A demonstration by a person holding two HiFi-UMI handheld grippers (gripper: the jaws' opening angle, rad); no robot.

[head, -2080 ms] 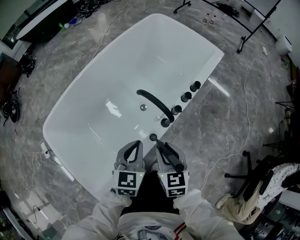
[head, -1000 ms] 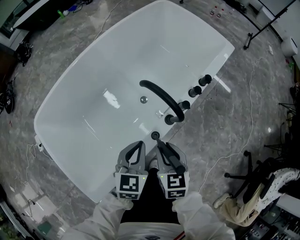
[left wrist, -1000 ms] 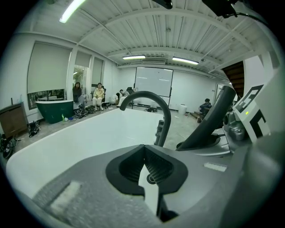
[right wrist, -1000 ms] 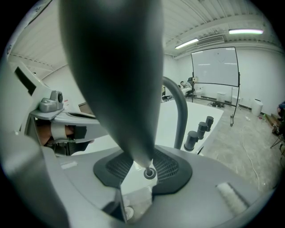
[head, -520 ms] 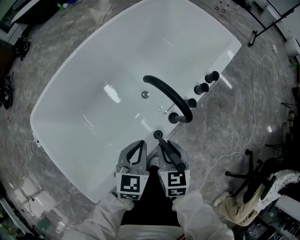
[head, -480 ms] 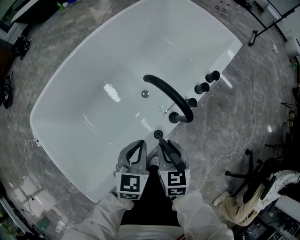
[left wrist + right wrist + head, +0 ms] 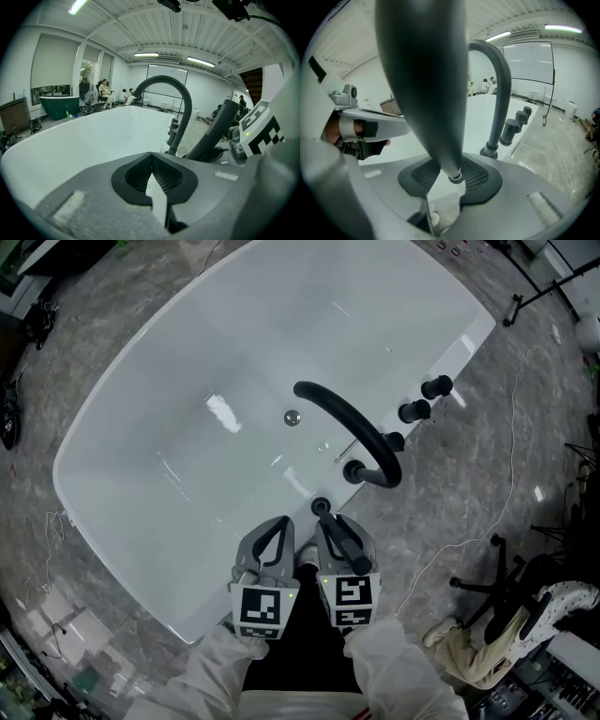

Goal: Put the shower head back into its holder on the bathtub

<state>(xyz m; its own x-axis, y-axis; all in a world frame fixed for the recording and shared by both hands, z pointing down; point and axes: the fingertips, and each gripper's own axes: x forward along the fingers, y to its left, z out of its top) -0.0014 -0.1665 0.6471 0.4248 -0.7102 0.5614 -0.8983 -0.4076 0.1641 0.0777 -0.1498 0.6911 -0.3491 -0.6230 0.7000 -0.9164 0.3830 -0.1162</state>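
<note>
the black shower head (image 7: 345, 549) was pinched in the right gripper (image 7: 333, 527), its tip just by the round holder (image 7: 322, 505) on the bathtub (image 7: 187, 381) rim, at 12 o'clock. the left gripper (image 7: 275, 529), at 9 o'clock, was pressed together on nothing.

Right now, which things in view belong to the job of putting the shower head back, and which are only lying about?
Belong to the job:
- shower head, held in the right gripper
- holder on the rim
- bathtub

Just there:
- faucet spout
- control knobs
- drain
- left gripper, shut and empty
</note>
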